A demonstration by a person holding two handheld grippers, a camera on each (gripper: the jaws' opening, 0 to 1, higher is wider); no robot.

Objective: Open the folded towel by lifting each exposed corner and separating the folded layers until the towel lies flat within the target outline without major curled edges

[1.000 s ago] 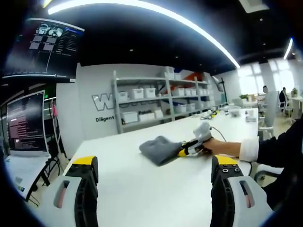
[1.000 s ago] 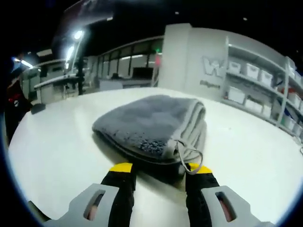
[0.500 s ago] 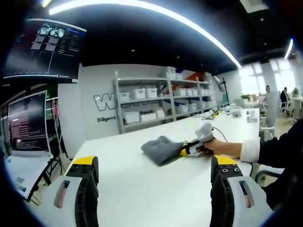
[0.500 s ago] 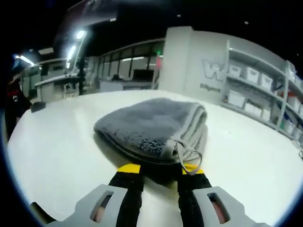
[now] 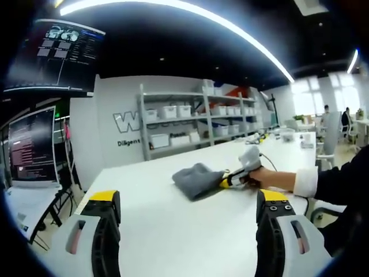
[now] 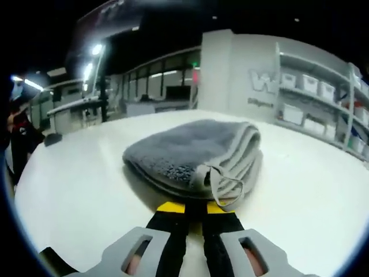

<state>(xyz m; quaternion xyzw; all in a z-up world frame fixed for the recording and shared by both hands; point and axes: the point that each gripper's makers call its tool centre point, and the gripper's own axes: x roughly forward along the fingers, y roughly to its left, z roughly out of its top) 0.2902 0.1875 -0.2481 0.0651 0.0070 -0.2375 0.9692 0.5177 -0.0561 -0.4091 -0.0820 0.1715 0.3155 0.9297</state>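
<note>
A folded grey towel [image 6: 190, 153] lies on the white table [image 6: 75, 196], with a hanging loop [image 6: 228, 183] at its near corner. My right gripper [image 6: 195, 206] has its jaws drawn almost together under that near edge, shut on the towel's lower layers. In the left gripper view the towel [image 5: 195, 178] sits mid-table. The right gripper [image 5: 232, 180] is at its right edge, held by a person's hand [image 5: 266, 178]. My left gripper [image 5: 187, 199] hangs well short of the towel, open and holding nothing.
Shelving with white bins [image 5: 190, 124] lines the far wall. Monitors [image 5: 31, 147] stand beyond the table's left edge. A dark sleeve [image 5: 340, 179] reaches in from the right. Small items [image 5: 282, 135] lie at the table's far end.
My right gripper's jaws have gone from wide apart to nearly together at the towel's near edge. The left gripper has stayed open and hardly moved.
</note>
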